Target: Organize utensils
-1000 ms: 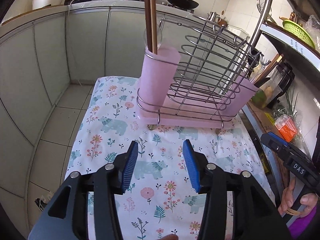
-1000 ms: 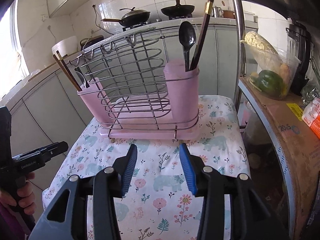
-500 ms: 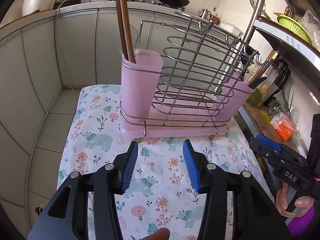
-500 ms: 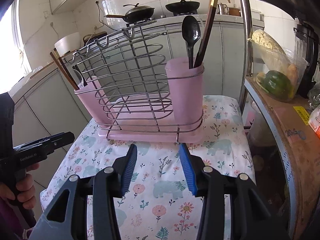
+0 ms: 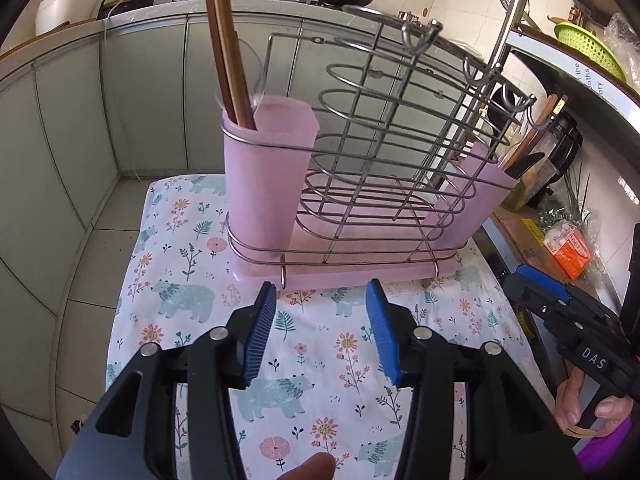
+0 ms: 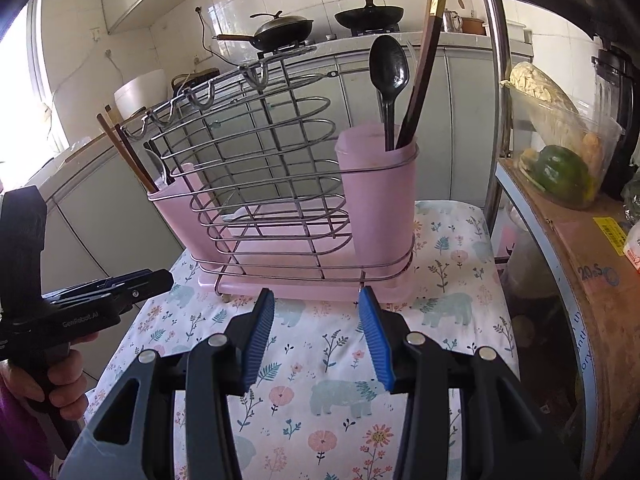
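Left wrist — "DAS" on right gripper (image 5: 520, 276)

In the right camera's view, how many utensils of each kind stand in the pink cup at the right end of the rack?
Black spoon: 1
Dark chopsticks: 2
Total: 3
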The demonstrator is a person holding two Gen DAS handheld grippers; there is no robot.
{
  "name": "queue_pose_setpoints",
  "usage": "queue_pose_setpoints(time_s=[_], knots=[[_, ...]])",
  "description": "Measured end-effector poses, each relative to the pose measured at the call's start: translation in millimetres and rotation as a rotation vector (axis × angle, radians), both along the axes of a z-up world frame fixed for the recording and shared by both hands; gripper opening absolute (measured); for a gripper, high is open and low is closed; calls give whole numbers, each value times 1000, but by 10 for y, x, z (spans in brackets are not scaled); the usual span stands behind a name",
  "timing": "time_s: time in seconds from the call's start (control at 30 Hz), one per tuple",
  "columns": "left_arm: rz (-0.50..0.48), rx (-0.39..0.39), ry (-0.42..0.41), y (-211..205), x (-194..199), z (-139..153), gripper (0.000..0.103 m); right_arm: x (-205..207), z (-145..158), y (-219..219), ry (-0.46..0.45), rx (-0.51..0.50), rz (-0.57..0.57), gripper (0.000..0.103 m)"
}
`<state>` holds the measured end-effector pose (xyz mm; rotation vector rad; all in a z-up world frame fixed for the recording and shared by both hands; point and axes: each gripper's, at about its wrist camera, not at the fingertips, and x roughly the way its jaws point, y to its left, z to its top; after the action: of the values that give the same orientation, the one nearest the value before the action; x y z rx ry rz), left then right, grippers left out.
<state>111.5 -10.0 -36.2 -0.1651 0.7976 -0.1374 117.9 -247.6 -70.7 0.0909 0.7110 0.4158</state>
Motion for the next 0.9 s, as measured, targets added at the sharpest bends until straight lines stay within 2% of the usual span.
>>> queue_pose_setpoints(time_s=[0.2,0.9], knots=[[-6,-6,4,-7,78,-12,47,40,-53,33,18,-10,8,43],[-25,19,-14,-127,-10,-9,47,-79,-78,121,22,2,46,43]])
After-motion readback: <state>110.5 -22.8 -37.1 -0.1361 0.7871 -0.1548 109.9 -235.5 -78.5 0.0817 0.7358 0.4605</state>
